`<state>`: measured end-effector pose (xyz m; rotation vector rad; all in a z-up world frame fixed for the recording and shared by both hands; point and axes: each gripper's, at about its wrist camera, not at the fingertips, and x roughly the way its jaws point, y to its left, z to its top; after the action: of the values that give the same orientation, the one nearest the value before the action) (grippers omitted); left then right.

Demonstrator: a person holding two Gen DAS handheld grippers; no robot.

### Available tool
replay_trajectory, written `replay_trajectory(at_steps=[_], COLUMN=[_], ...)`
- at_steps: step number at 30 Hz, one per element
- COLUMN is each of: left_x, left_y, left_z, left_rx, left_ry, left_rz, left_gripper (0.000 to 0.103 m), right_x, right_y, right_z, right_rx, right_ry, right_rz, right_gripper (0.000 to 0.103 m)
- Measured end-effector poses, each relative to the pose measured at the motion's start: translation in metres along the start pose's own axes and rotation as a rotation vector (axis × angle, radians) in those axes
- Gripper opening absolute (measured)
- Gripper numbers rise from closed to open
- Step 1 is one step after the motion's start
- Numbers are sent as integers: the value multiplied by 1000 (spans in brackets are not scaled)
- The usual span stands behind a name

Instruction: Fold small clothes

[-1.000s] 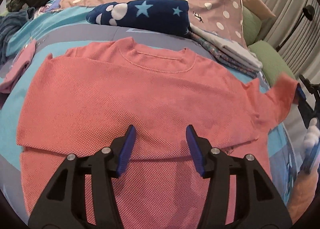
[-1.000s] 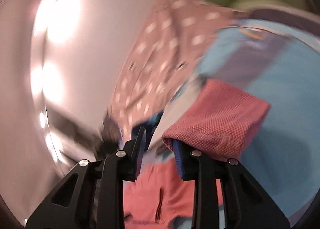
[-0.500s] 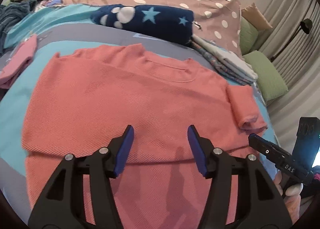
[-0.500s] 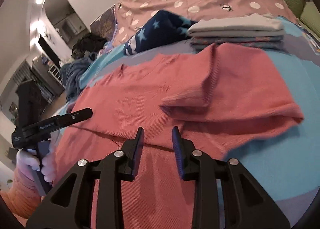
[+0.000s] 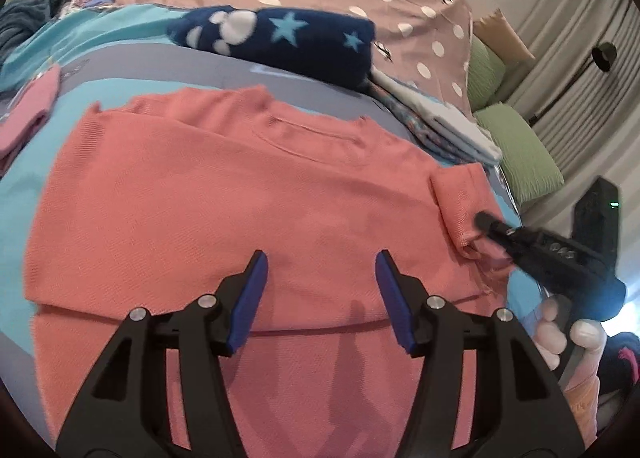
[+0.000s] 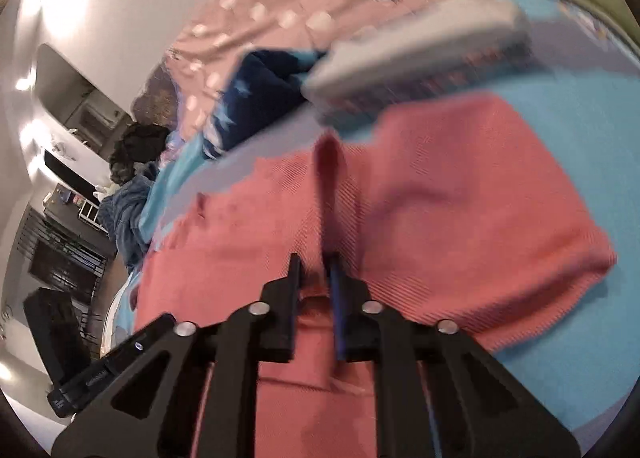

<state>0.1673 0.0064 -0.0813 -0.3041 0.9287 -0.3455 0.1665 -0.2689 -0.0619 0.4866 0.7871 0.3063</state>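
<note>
Over the coral sweater [image 5: 240, 210], left tongs [image 5: 320, 278] gape empty; right tongs [image 6: 314, 270], closing, pinch its sleeve edge.

Sweater [image 5: 240, 202] lies on bedspread [image 5: 24, 162], folded blanket [image 5: 280, 38] behind it

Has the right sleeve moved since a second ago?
Yes. The sleeve went from spread out past the folded stack to folded inward onto the shirt.

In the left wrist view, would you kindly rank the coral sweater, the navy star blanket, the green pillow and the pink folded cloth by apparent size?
1. coral sweater, by far the largest.
2. navy star blanket.
3. green pillow and pink folded cloth: they look alike, and the cloth is cut off by the picture's edge, so unranked.
</note>
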Motion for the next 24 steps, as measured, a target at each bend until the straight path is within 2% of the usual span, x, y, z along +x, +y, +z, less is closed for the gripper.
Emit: replay_trajectory(at_steps=[1,3,5,7,8,9,12,16,18,22,23,24], left_x=[-4,-14,-20,-21,-20,-18,-9,16,38,80,86,93], left_y=[5,22,38,50,51,50,36,5,-18,-58,-65,-74], left_z=[1,6,10,12,12,12,12,20,26,32,33,37], left_rx=[-11,-56,-116,-171,-180,-181,-127,-62,-20,52,63,89], left_ry=[-11,-42,-58,-47,-39,-30,3,68,112,188,186,175], left_rz=[-2,-8,-28,-77,-94,-105,-123,-197,-210,-193,-179,-157], left_gripper=[58,60,61,61,62,62,62,63,63,62,61,48], right_x=[-4,-6,0,8,10,13,3,-24,-35,-47,-49,-50], right_y=[17,59,84,93,92,86,58,26,17,5,1,-7], right_z=[0,-7,-20,-33,-40,-44,-49,-53,-58,-68,-70,-70], right_rx=[-68,-233,-331,-384,-393,-381,-300,-231,-249,-318,-323,-314], right_ry=[-16,-7,40,81,95,104,105,70,52,25,25,27], right_rz=[20,81,133,127,104,72,16,-75,-157,-288,-315,-344], right_gripper=[5,5,5,10,16,18,19,24,25,38,38,38])
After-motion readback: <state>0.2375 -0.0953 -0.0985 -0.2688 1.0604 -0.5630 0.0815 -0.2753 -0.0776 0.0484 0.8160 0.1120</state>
